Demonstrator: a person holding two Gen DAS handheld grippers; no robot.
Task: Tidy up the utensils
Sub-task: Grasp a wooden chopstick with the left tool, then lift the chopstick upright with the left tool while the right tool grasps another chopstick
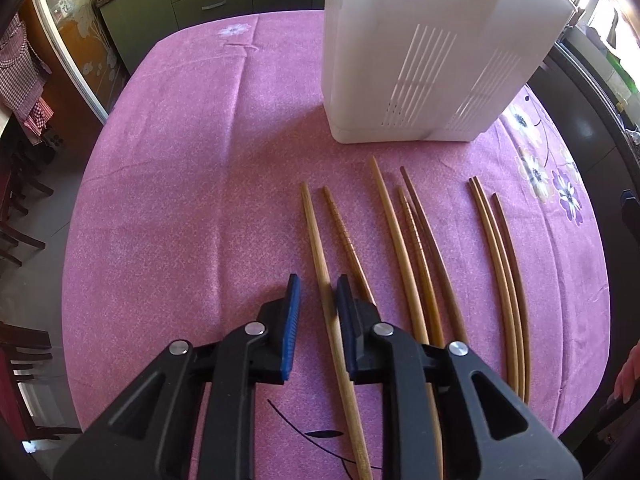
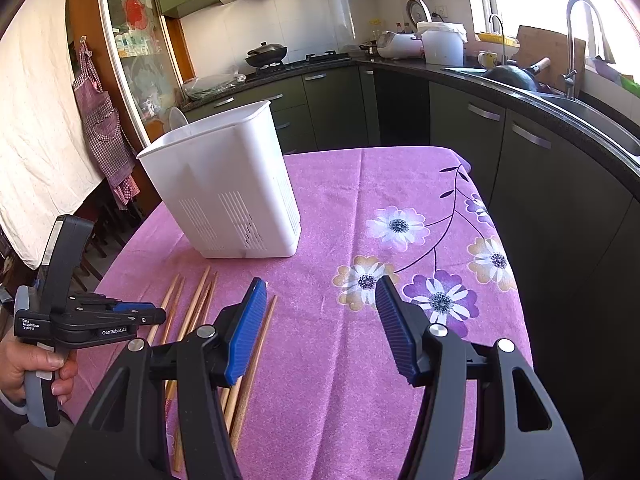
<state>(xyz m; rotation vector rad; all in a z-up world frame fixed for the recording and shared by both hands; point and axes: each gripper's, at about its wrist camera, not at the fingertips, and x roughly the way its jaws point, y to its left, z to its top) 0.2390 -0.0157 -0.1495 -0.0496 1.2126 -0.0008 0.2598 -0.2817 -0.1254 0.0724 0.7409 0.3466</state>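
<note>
The left claw [image 1: 316,292] straddles, parted, the leftmost pale wooden chopstick [image 1: 320,248] lying with others on the pink floral-clothed surface [image 1: 180,200], near the white slotted plastic utensil holder [image 1: 400,60]; closing off-centre could roll it into its ridged neighbour [image 1: 344,236]; the right claw [image 2: 320,300] hangs released

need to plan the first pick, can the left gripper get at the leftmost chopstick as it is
Probably yes: the left gripper is open with the leftmost chopstick lying between its fingers, and nothing covers it. The neighbouring chopstick lies close.
</note>
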